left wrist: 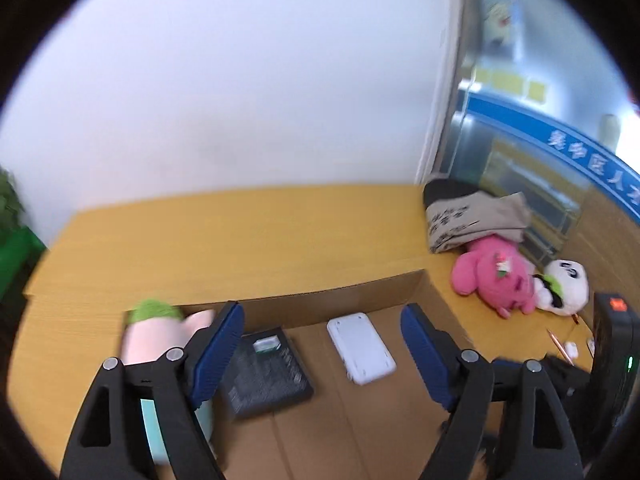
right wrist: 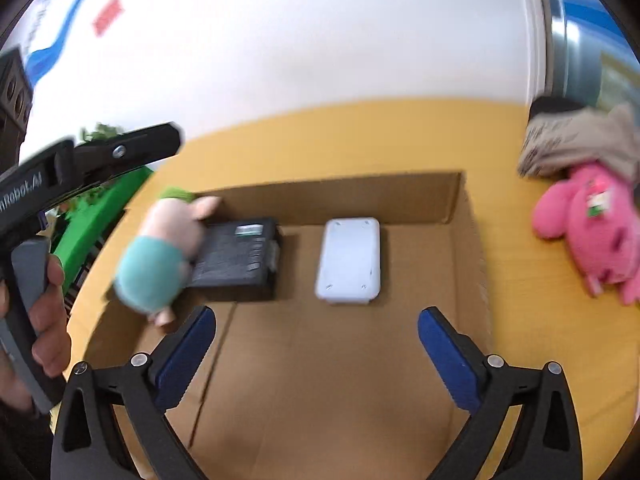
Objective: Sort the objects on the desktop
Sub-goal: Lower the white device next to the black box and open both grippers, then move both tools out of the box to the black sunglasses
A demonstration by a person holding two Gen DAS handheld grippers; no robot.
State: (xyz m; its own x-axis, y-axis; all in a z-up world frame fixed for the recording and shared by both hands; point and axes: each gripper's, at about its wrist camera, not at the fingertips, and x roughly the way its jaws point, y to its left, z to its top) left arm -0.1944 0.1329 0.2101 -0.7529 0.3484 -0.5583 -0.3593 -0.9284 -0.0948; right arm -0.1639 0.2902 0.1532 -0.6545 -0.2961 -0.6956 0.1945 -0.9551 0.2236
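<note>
Two devices (right wrist: pixel 347 261) leave the box (right wrist: pixel 472 216) floor's near half bare.

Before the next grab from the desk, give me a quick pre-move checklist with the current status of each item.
1. Left gripper open and empty: ok.
2. Right gripper open and empty: ok.
3. Small plush toy fully settled in the cardboard box: cannot tell; it is blurred at the left wall, overlapping the black device.
4. White device lying flat on the box floor: ok.
5. Pink plush and panda plush sorted: not ok, both on the desk.
</note>
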